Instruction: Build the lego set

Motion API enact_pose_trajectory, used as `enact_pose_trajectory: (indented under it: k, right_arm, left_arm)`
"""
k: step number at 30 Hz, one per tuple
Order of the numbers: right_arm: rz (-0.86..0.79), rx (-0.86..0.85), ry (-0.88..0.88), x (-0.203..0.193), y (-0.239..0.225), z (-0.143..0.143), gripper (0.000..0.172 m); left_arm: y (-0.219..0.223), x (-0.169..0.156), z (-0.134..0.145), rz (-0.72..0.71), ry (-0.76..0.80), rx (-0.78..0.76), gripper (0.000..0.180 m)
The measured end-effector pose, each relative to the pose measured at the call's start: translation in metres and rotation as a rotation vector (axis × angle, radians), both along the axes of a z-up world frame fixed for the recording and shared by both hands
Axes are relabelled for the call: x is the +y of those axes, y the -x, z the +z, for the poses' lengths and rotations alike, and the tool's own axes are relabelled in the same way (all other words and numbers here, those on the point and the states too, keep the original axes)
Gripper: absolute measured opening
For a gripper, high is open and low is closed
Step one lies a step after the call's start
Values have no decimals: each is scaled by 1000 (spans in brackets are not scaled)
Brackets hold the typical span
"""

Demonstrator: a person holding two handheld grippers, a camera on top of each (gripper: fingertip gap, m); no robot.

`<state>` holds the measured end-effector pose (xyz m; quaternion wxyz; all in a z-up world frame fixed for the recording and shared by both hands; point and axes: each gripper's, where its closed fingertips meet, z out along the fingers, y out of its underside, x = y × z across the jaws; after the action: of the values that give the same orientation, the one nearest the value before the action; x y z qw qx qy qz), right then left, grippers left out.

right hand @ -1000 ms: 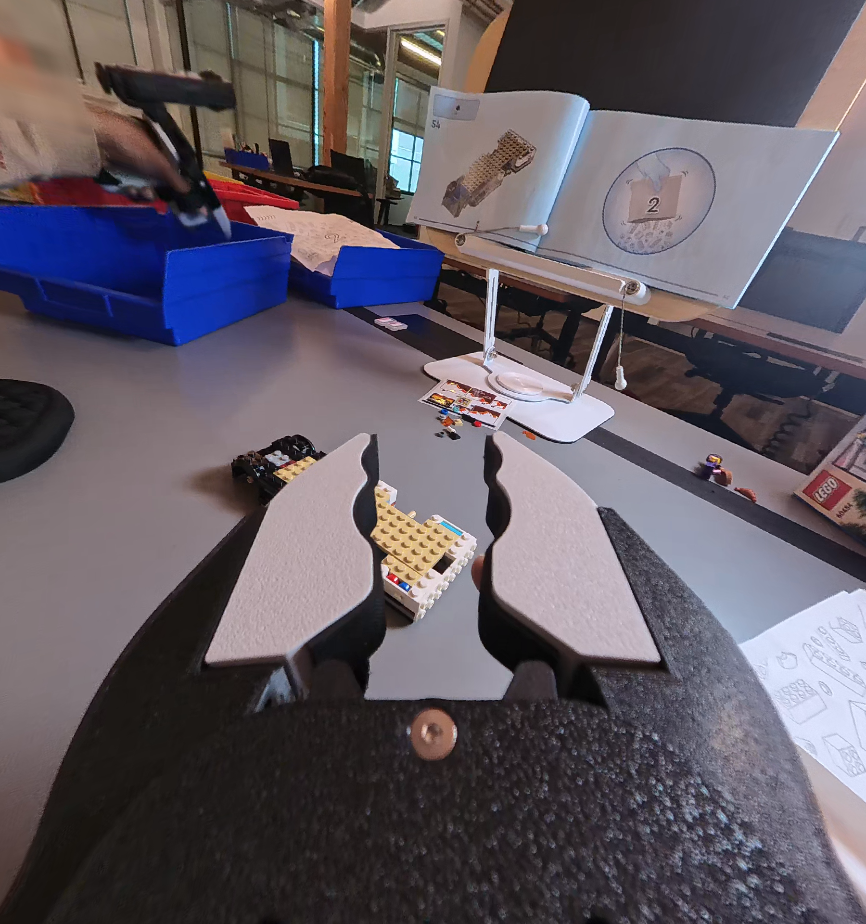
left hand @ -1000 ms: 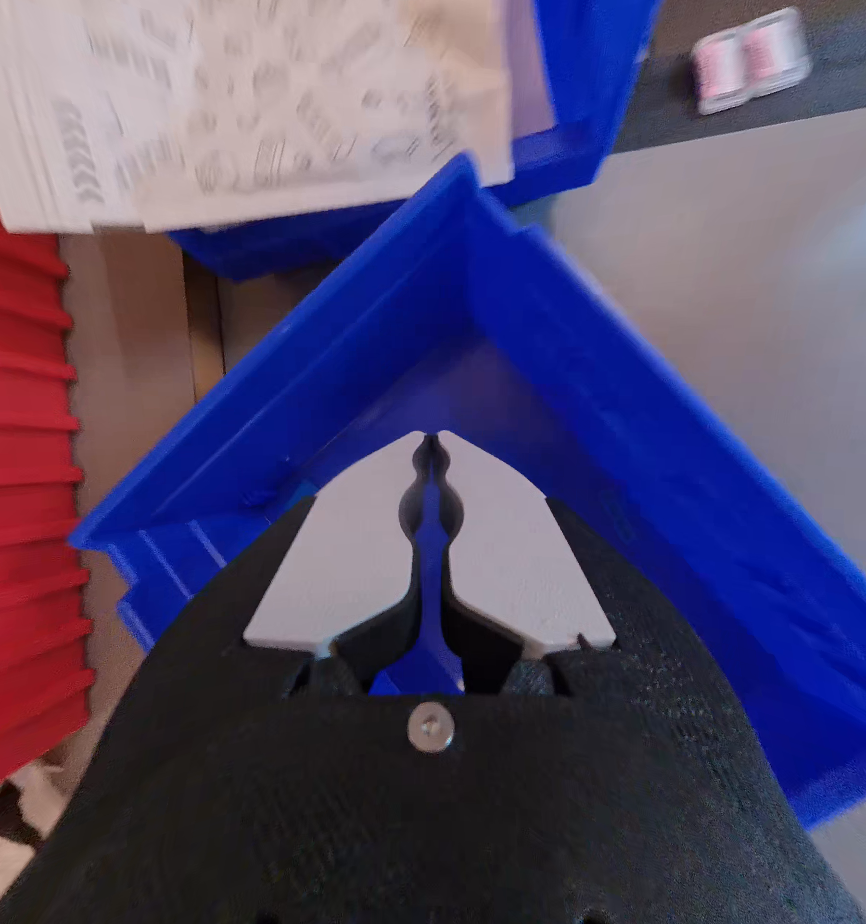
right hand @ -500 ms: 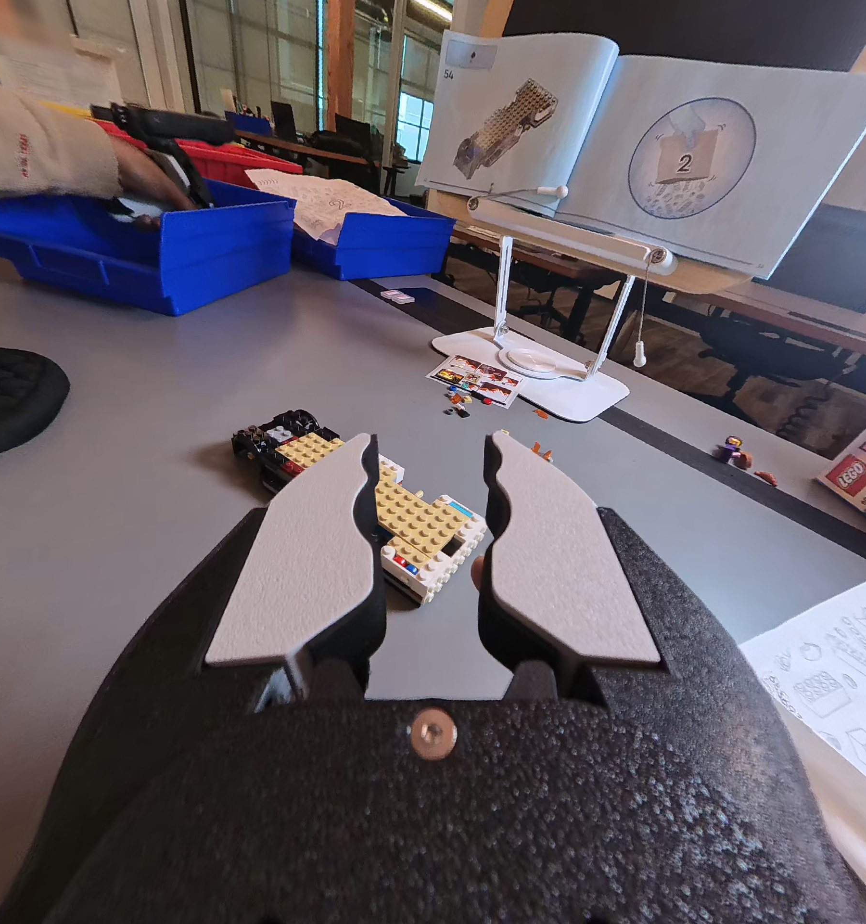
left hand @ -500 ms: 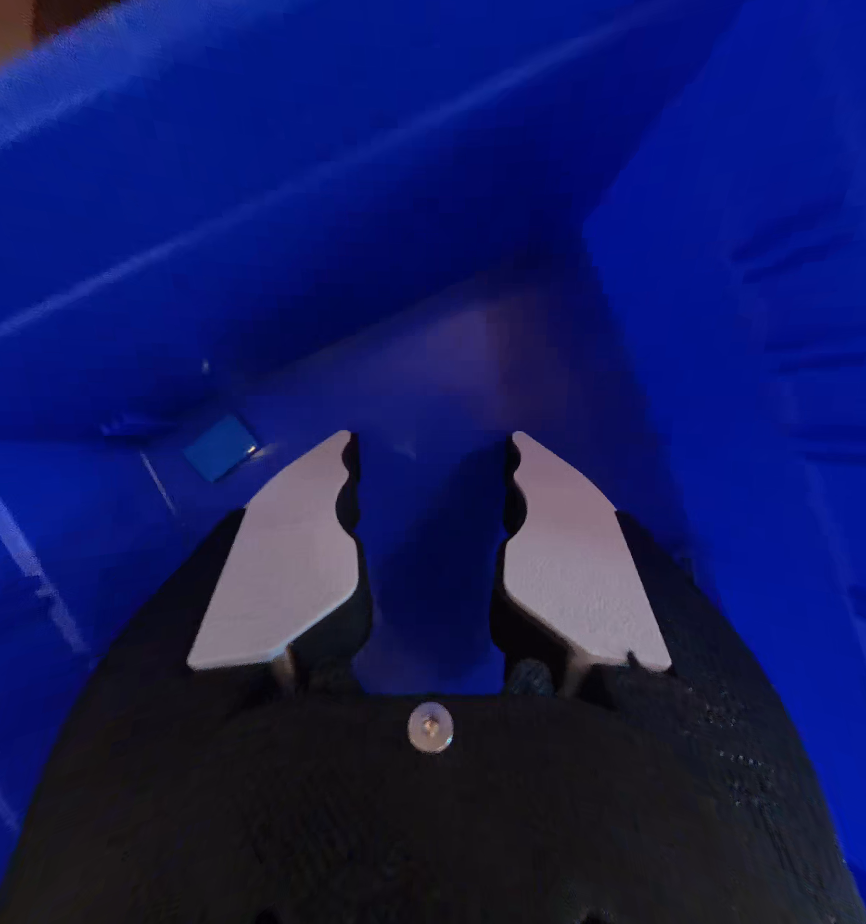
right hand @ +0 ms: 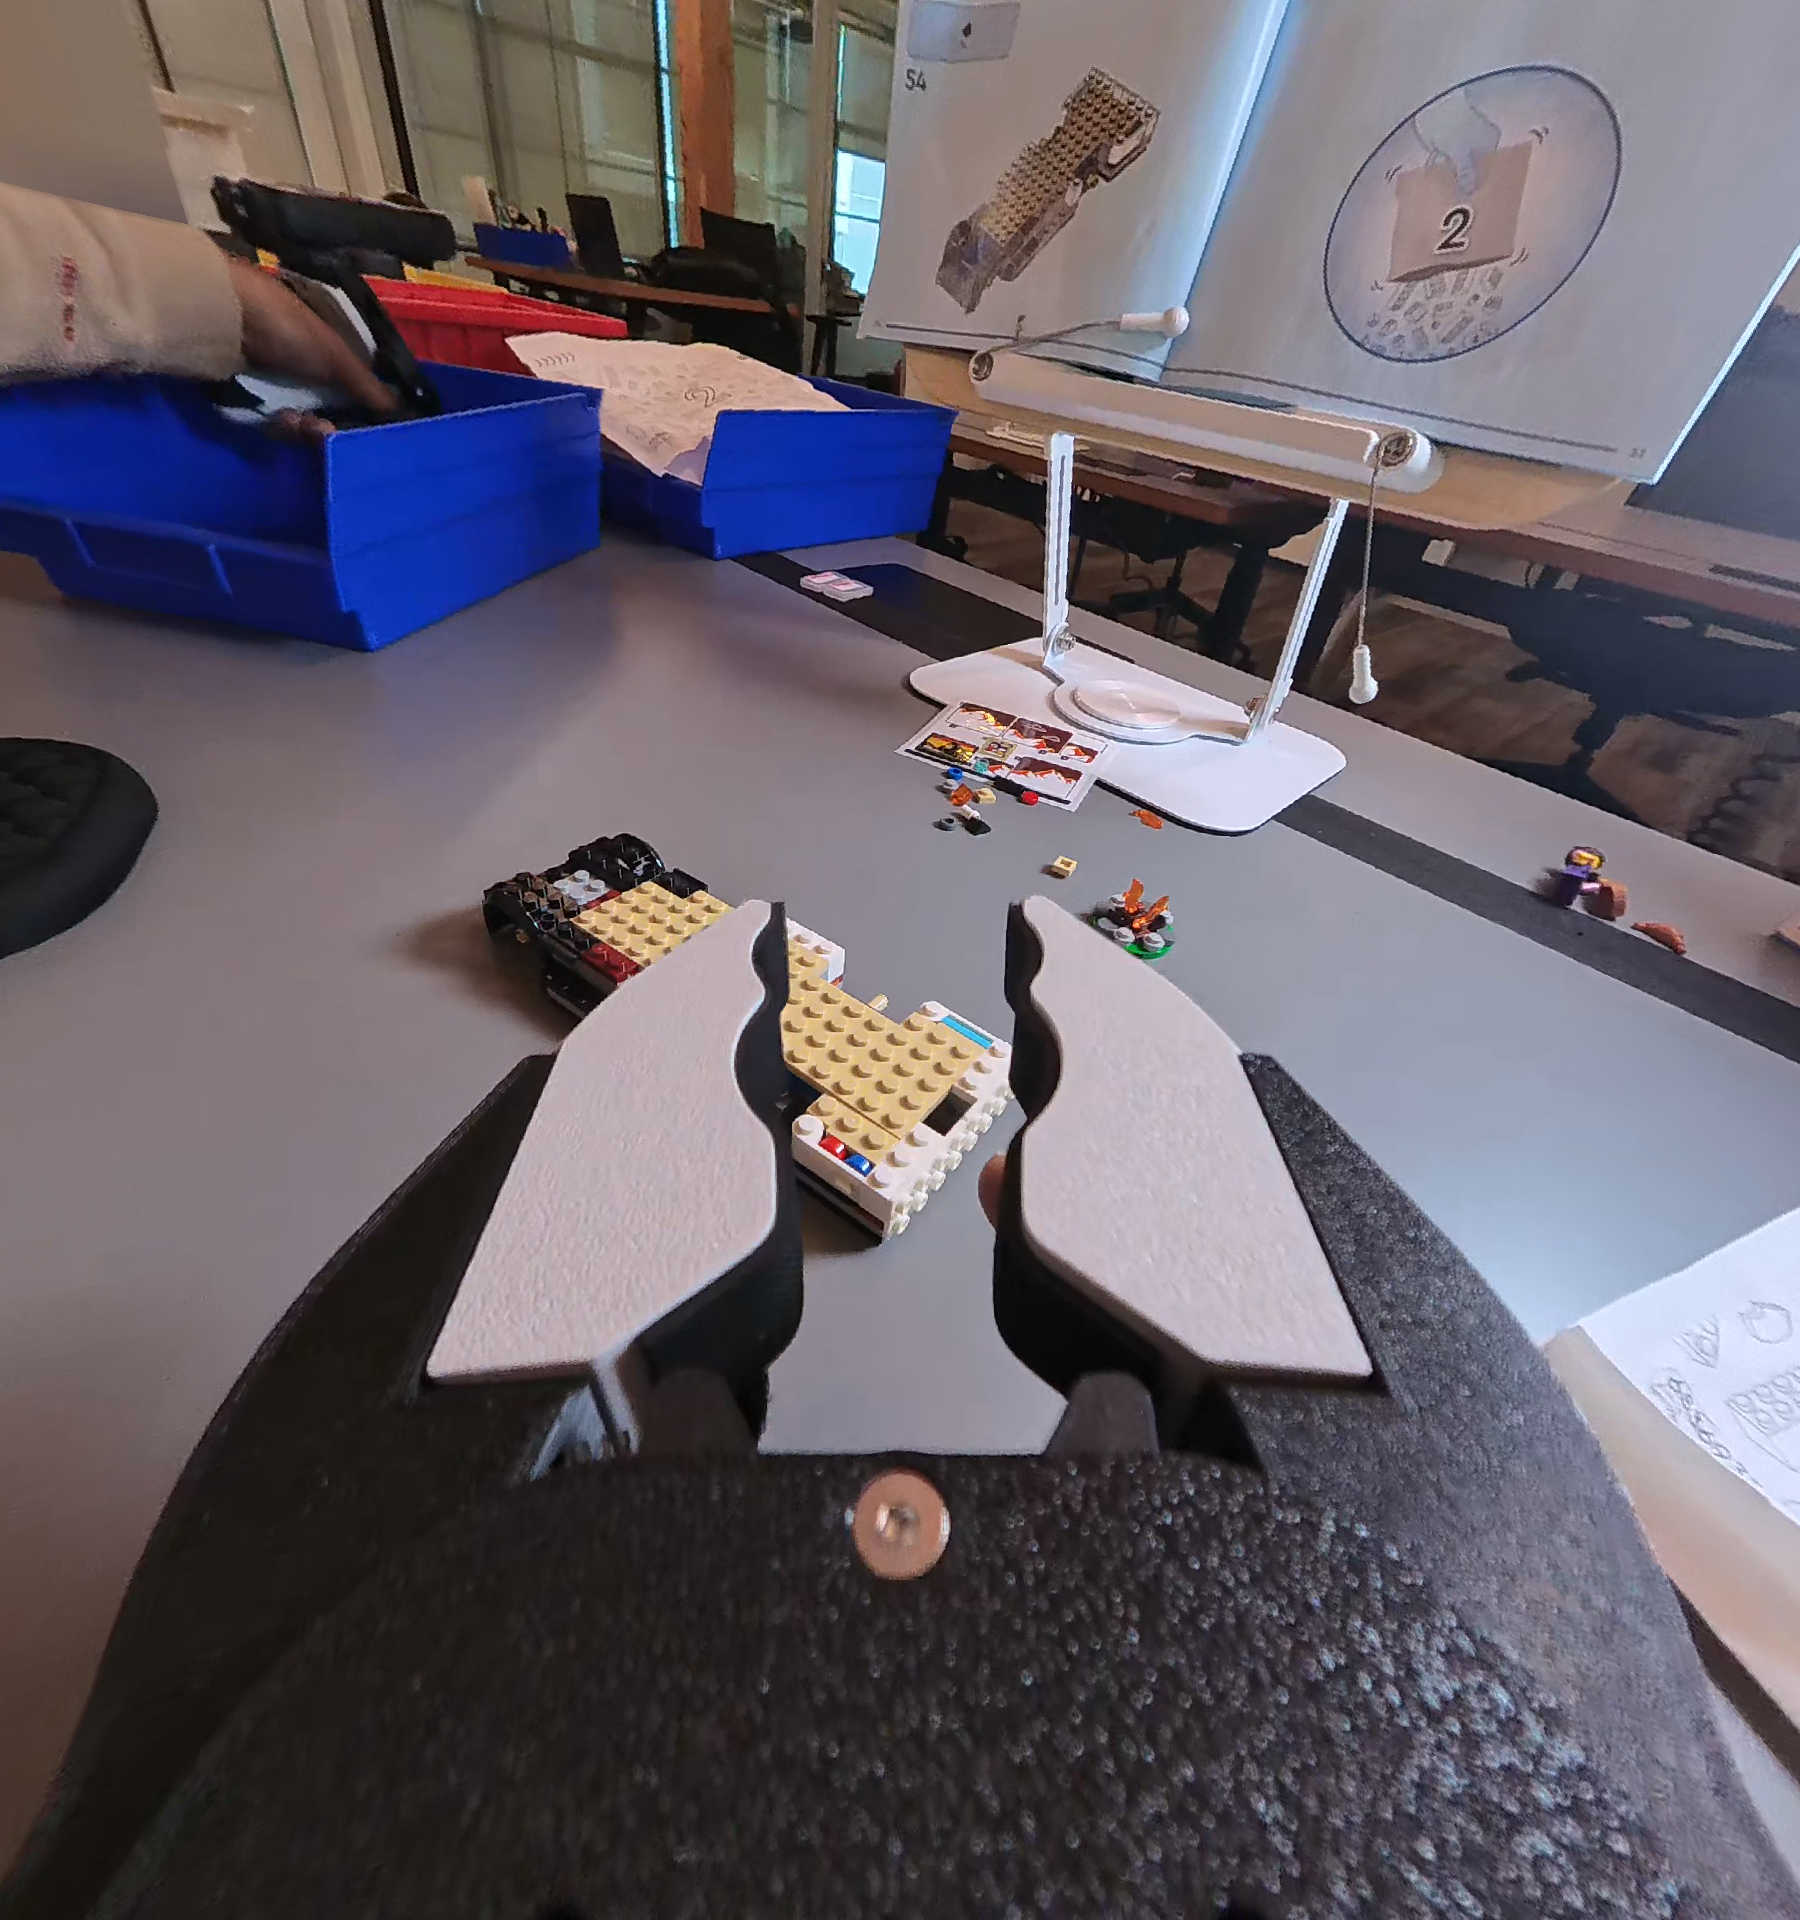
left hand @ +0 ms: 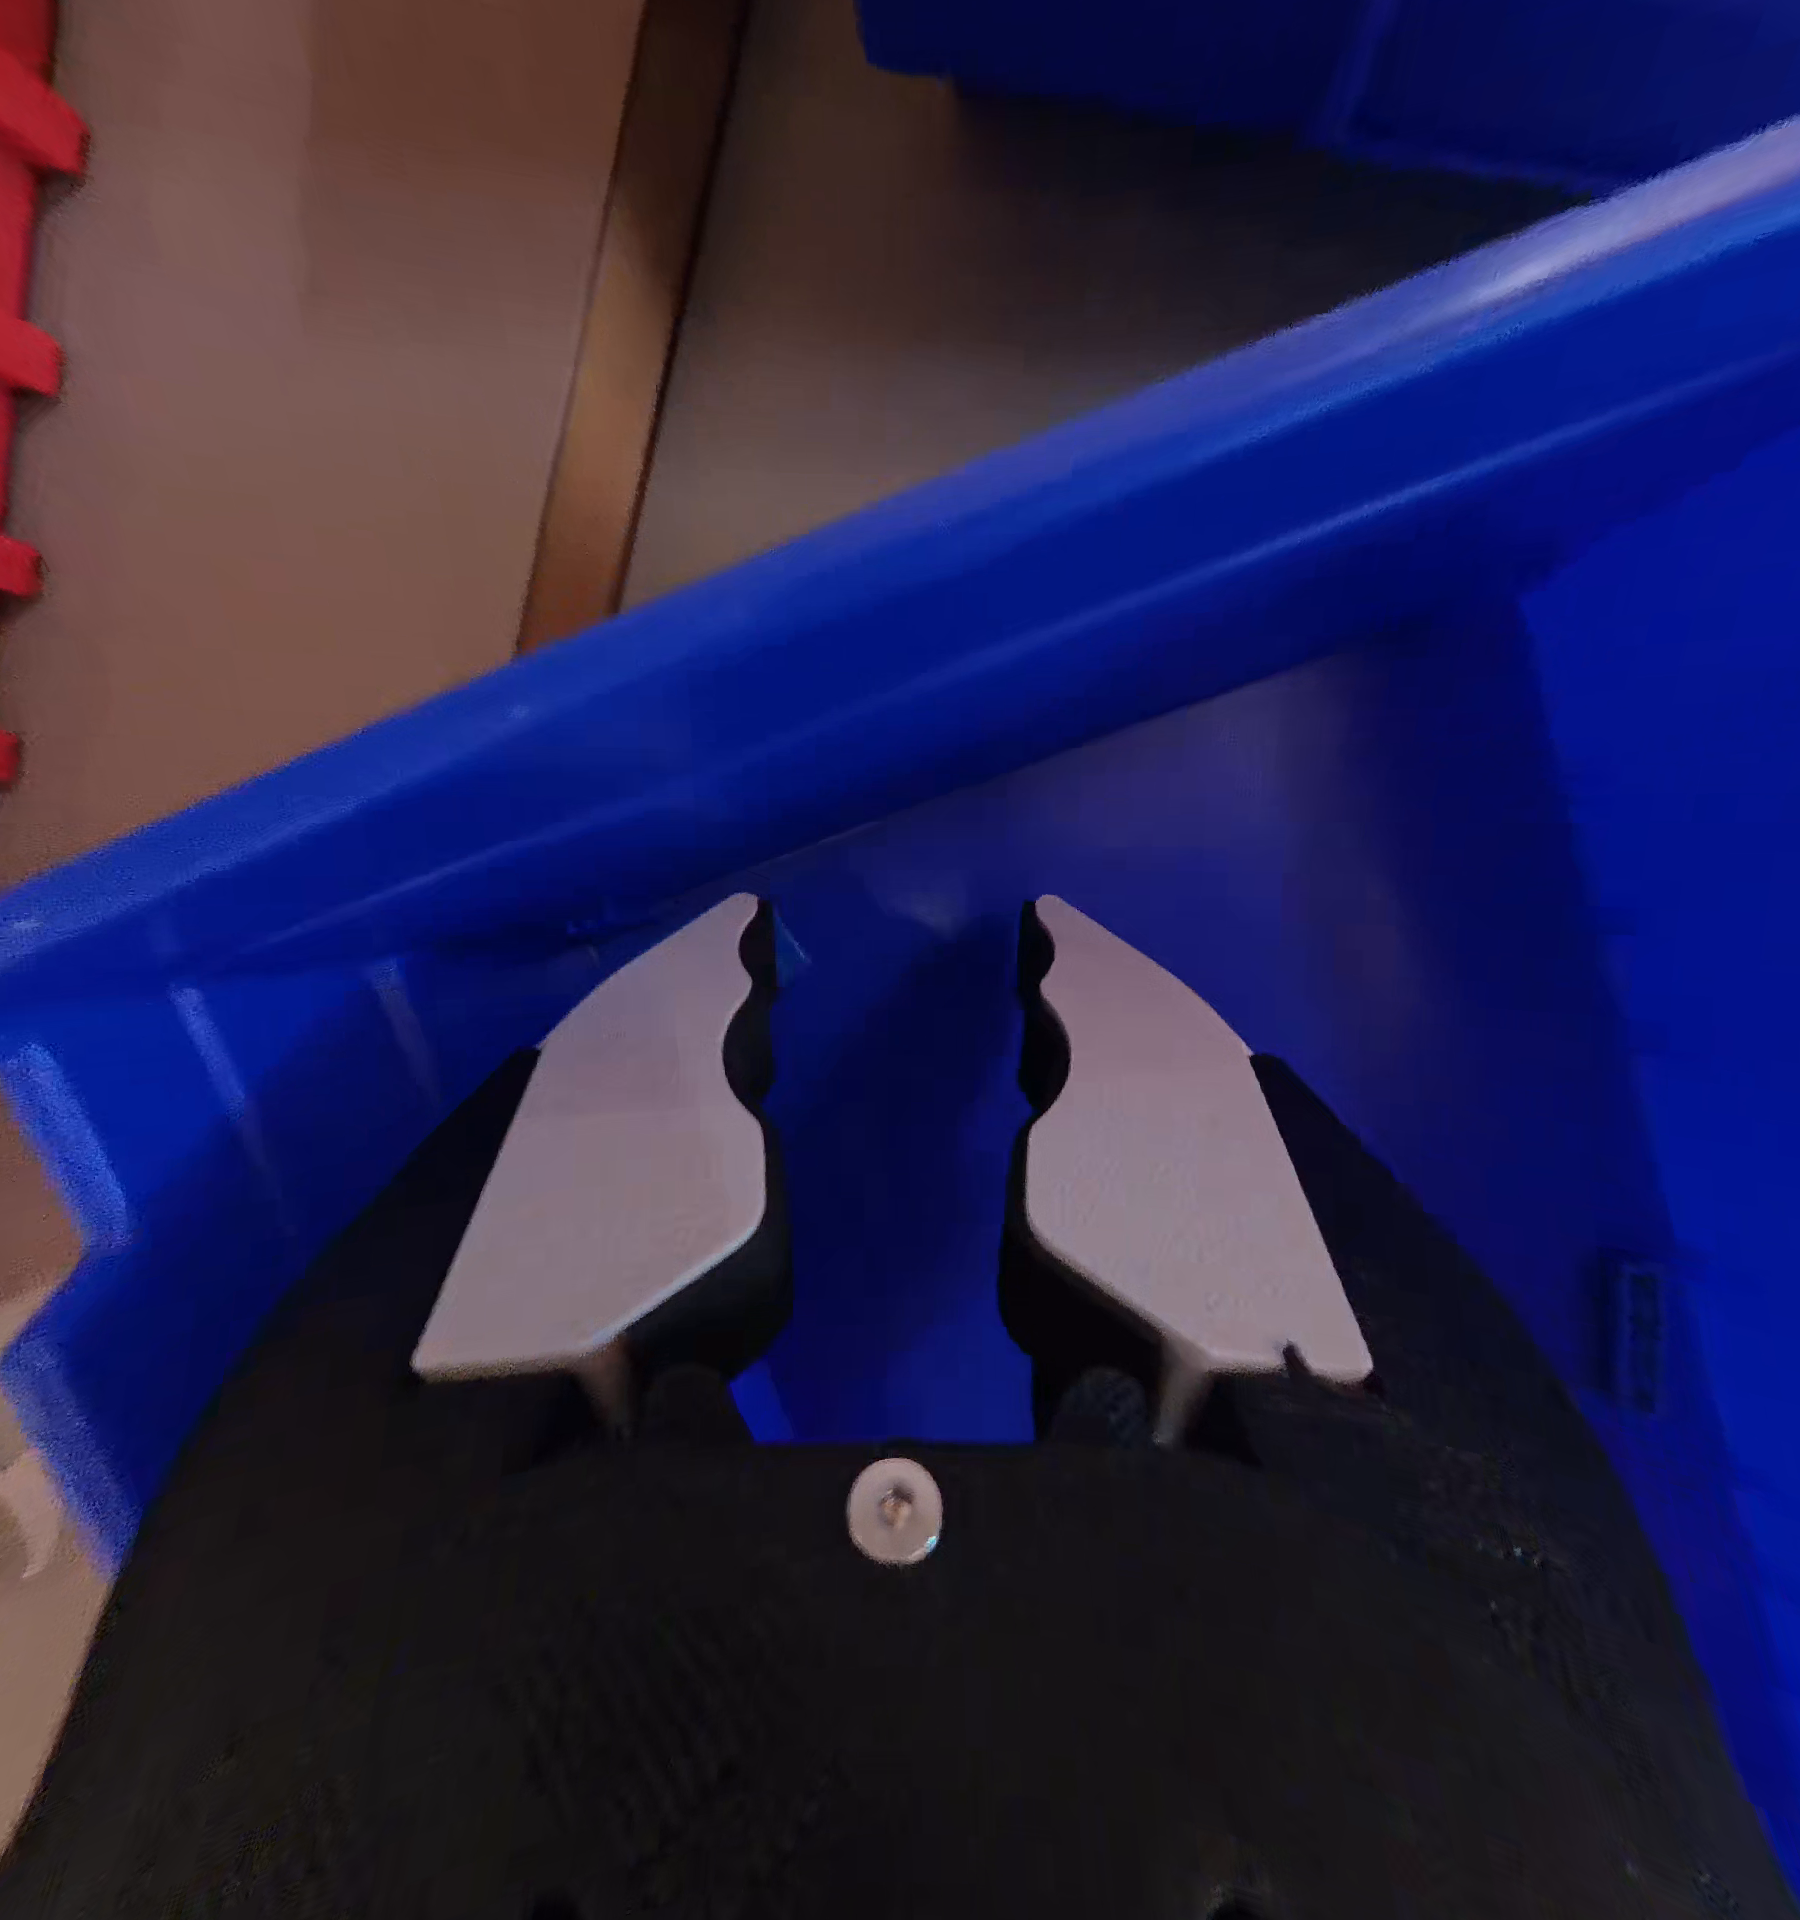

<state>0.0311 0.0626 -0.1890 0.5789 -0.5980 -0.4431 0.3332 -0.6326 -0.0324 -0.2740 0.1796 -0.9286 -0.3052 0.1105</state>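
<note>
Blue bin (right hand: 335,499) at far left of grey table (right hand: 460,727); L gripper (left hand: 896,925) is dipped inside it, near a corner w/ the long rim (left hand: 979,582) just ahead. Only thing showing on the bin floor is a small blue piece (left hand: 787,951) right at the left fingertip, prob. touching, but the frame is too blurred to be sure. Second blue bin (right hand: 802,468) beside it holds a printed sheet (right hand: 667,395); red bin (right hand: 480,317) behind.

L jaws roughly half open, nothing between the pads. R gripper (right hand: 891,925) also part open, nothing gripped, hovering over the tan-and-white brick model (right hand: 875,1060), which lies on the table under and between the fingers.

Room: bin walls close on L gripper's front and right. R side has open table to the left; booklet stand (right hand: 1166,727) ahead, loose bricks (right hand: 979,800) near it, paper (right hand: 1758,1382) at right edge.
</note>
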Motion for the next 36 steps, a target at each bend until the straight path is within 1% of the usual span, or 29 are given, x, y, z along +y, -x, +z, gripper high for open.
enact_pose_trajectory:
  k: [2, 5, 7, 13, 15, 16, 17, 19, 20, 22, 24, 25, 26, 27, 28, 31, 35, 36]
  right_arm:
    - [-2, -5, -2, 0, 0, -1, 40]
    - [-5, -3, 3, 1, -1, -1, 40]
    - [-6, -1, 12, 2, -1, -1, 40]
    - [-5, -7, 20, 2, -3, -3, 40]
    - [-2, -6, 26, 2, -3, -3, 40]
    - [-2, -3, 27, 2, -3, -2, 40]
    - [-1, 0, 28, 2, -3, -2, 40]
    - [3, 4, 31, 2, -3, -1, 40]
    - [5, 4, 34, 2, -2, -2, 40]
    - [8, -2, 38, 1, -1, -4, 40]
    - [7, -8, 37, 1, -1, -5, 40]
    - [6, -11, 36, 1, -1, -6, 40]
    - [4, -12, 38, 2, -1, -6, 39]
    - [3, -12, 41, 2, -1, -6, 39]
    - [3, -10, 46, 3, -2, -6, 39]
    - [4, -5, 61, 4, -2, -7, 39]
    - [15, 8, 66, 3, -2, -4, 39]
    - [18, 10, 64, 2, -3, -3, 39]
  left_arm:
    - [5, -5, 0, 8, 49, 13, 44]
    - [9, -19, -6, -5, 195, 40, 45]
    - [11, -18, -7, 6, 196, 29, 38]
    - [5, -18, -11, 31, 156, -100, 20]
    - [1, -22, -11, -3, 202, -108, 16]
    - [-10, -21, -12, -38, 211, -174, 5]
    - [-13, -19, -11, -55, 207, -183, 10]
    - [2, -17, 0, -53, 196, -63, 9]
    - [6, -16, 2, -43, 193, -32, 12]
    - [17, -18, 1, -13, 213, 34, 16]
    - [27, -24, -2, 5, 264, 109, 11]
    - [26, -24, -5, 3, 279, 112, 15]
    - [23, -24, -8, -7, 300, 98, 16]
    - [17, -22, -11, -24, 296, 67, 4]
    - [14, -21, -12, -29, 300, 52, 0]
    - [4, -32, -12, -58, 364, -12, 0]
    - [-27, -40, -13, -105, 329, -208, 0]
    - [-40, -40, -14, -145, 315, -273, 0]
